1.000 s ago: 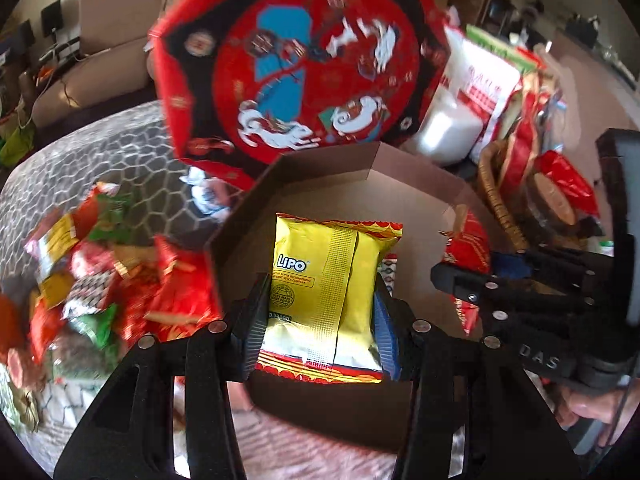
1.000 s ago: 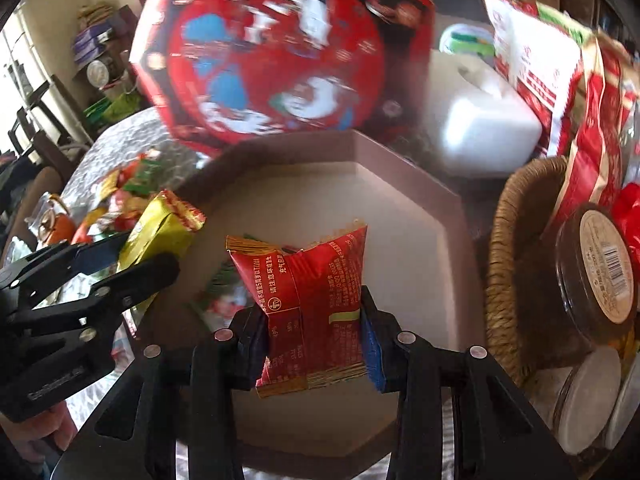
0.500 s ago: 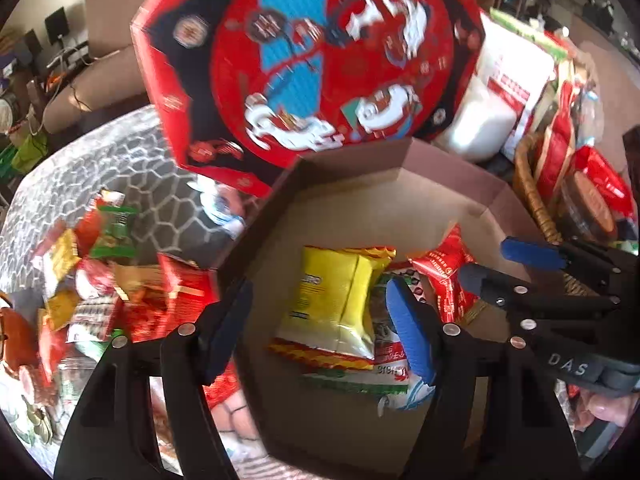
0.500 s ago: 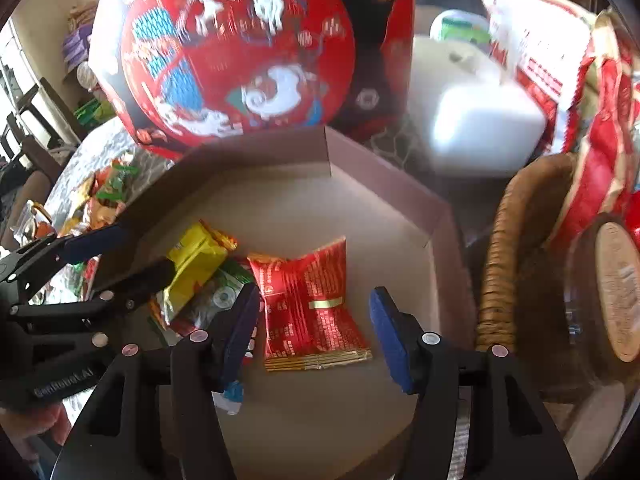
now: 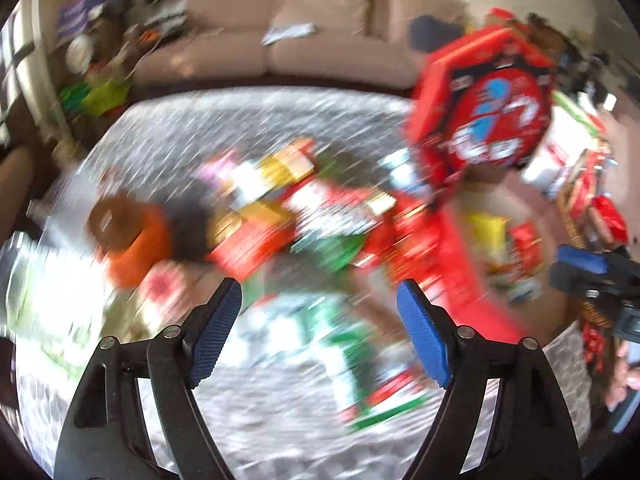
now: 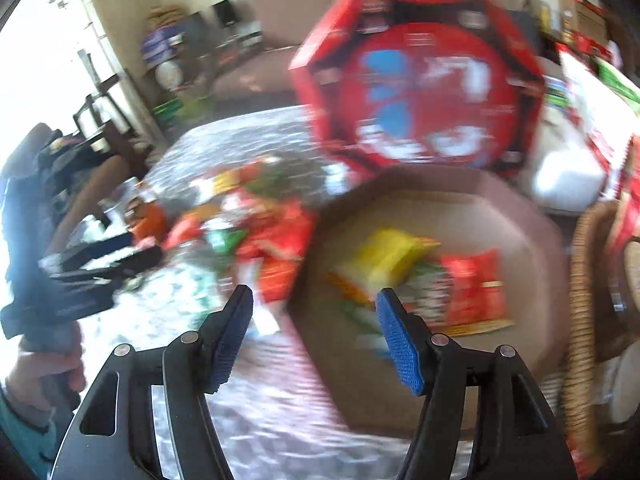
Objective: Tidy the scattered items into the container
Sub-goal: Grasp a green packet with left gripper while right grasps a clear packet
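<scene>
Both claws are empty right now: the left claw (image 5: pixel 319 332) and right claw (image 6: pixel 316 338) have just been opening and stand wide, nothing between the pads. The yellow foil snack packet (image 6: pixel 386 256) and red snack packet (image 6: pixel 474 292) lie inside the brown octagonal cardboard box (image 6: pixel 516 216). The heap of loose wrapped snacks (image 5: pixel 304 216) sits on the grey honeycomb-patterned worktop (image 5: pixel 248 412) beside it. Risk imo: everything's blurred and crinkly, so a rushed grab could pinch two packets or clip the box wall.

Snack pile (image 5: pixel 304 216): motion-smeared in both views; wrappers unreadable.
Lid (image 6: pixel 420 80): print blurred.
Wicker basket (image 6: pixel 580 280): cut by right edge.
Hand (image 6: pixel 44 364): partly cut at left edge.
</scene>
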Demonstrator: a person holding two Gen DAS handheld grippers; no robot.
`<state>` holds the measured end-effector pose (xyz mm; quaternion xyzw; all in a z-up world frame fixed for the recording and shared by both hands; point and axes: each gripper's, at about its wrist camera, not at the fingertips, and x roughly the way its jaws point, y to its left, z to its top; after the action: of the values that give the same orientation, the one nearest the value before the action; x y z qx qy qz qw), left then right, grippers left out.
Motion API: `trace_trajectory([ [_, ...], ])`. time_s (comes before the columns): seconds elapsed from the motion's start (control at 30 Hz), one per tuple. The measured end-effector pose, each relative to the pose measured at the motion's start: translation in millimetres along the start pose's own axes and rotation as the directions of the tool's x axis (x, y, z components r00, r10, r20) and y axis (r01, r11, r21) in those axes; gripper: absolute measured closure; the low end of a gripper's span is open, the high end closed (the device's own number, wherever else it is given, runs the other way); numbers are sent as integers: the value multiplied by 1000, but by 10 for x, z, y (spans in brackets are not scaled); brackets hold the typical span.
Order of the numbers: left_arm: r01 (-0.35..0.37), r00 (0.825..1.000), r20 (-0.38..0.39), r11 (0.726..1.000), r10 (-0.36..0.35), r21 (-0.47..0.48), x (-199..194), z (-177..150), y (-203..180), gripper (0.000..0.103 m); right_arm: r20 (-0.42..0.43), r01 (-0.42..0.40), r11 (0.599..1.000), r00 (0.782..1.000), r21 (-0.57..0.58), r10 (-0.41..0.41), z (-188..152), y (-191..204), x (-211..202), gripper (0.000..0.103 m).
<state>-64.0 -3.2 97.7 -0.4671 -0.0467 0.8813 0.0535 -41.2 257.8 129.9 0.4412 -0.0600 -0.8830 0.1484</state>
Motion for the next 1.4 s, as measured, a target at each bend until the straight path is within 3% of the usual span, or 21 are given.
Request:
trace_trajectory([
  [0.2,13,999,-44,996,-17,-85,89,-338,487,25,-76,-76,994,995,-73,71,-199,665,480,37],
  [0.3,25,998,-48,995,-30,-100,136,-389,578,25,-101,-58,992,994,-115,47,-301,869,713,37],
  [0.53,66,996,-52,989,-73,-133,393,-192,532,25,-108,86,974,988,-208,-110,-421,943,1130,37],
  [0.67,34,997,-59,992,-41,-123,607,-66,438,14,-125,91,978,985,-189,-116,-422,857,1290,30],
  [0.83,29,997,-74,996,-35,-82,811,56,316,14,-102,84,981,989,-177,-104,-387,844,1368,28],
  [0.9,30,996,-83,997,-35,-70,884,88,280,14,-98,83,981,990,-177,-102,-377,860,1389,39],
  [0.97,25,995,-97,998,-31,-63,965,99,259,14,-89,74,981,992,-182,-91,-368,883,1384,60],
  [1.03,15,996,-91,999,-19,-49,1005,98,226,15,-85,76,978,992,-194,-94,-375,900,1380,64],
  [1.13,6,998,-61,999,-8,-35,989,92,158,44,-70,81,973,993,-218,-98,-407,926,1343,76],
  [1.2,-23,1000,-21,999,22,-44,908,99,147,69,-57,66,970,995,-232,-81,-428,965,1284,79],
  [1.3,5,1000,-28,999,-6,-50,849,108,163,88,-50,56,958,996,-281,-73,-486,1078,1228,83],
  [1.4,40,999,-21,998,-41,-56,703,120,191,96,-57,23,963,998,-269,-40,-504,1156,1122,84],
])
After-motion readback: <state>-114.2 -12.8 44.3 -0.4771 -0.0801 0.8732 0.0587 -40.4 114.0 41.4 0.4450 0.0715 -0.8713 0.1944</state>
